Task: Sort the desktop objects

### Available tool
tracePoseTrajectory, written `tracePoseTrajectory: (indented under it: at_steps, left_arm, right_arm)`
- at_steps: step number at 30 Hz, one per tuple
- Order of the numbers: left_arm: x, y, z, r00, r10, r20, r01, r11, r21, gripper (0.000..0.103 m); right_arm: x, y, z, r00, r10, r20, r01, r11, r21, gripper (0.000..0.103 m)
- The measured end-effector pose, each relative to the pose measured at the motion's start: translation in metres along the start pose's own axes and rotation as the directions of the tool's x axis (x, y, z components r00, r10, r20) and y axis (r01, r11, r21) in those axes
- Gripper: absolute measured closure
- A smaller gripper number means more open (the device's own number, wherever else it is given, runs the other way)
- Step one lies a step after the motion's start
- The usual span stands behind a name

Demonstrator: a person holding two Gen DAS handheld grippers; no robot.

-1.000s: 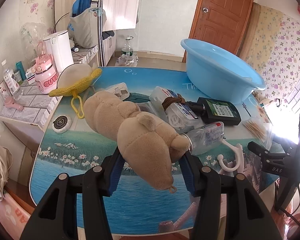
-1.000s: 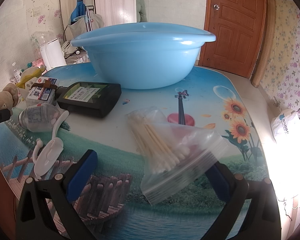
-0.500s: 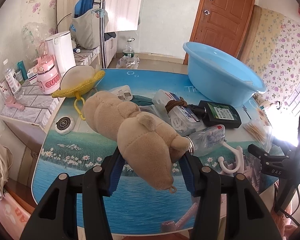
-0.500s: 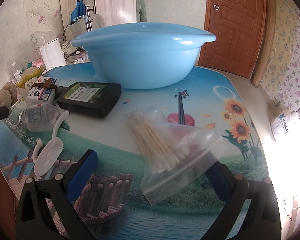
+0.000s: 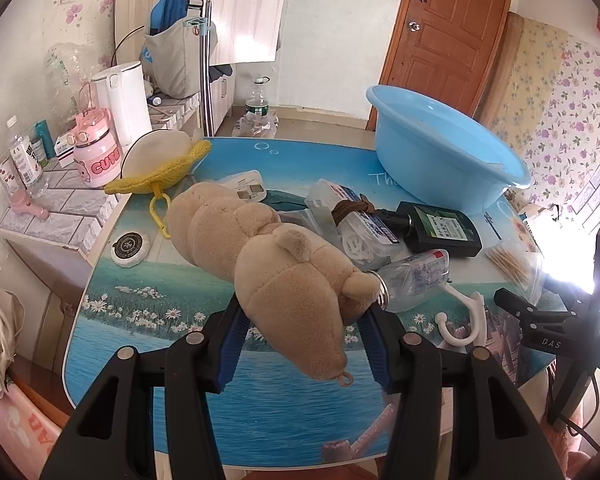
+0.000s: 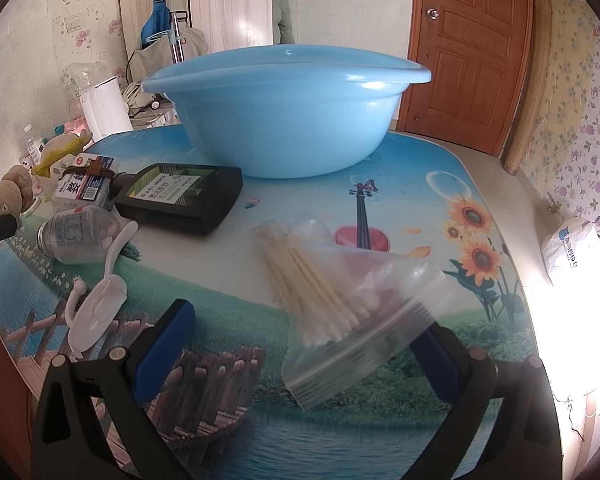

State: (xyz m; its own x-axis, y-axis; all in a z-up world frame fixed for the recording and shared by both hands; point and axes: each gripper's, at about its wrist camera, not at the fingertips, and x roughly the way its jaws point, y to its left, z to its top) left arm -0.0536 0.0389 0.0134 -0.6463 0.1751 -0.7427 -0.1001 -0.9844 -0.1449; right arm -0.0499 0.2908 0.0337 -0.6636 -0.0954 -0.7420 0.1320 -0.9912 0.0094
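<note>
The plush toy (image 5: 288, 280) sits clamped between the blue pads of the left tongs (image 5: 304, 344), its head toward the camera and its body stretching out above the tabletop (image 5: 260, 392), apparently lifted clear of it. Across the last second almost nothing has changed: the toy's pose in the grip is the same, the view has shifted only slightly, and the clutter beyond it has not moved. The right tongs (image 6: 300, 344) stand wide, pressing on nothing, with the zip bag of cotton swabs (image 6: 340, 304) lying between their pads, exactly as before. The blue basin (image 5: 440, 152) waits at the far right of the tabletop, with the dark bottle (image 5: 440, 228), clear bottle (image 5: 416, 276) and white hook (image 5: 460, 320) unsorted in front of it. This looks like a pause after the pickup; carrying the toy to the basin seems the likely next step.
</note>
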Motion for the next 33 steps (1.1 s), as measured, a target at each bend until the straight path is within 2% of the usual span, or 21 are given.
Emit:
tracePoseTrajectory:
  at_steps: [33]
  left_arm:
    - [-0.005, -0.0026, 0.0012, 1.0, -0.012, 0.01, 0.012, 1.0, 0.001, 0.052]
  right_arm:
    - [-0.0002, 0.0, 0.0, 1.0, 0.0, 0.0, 0.0, 1.0, 0.0, 0.0]
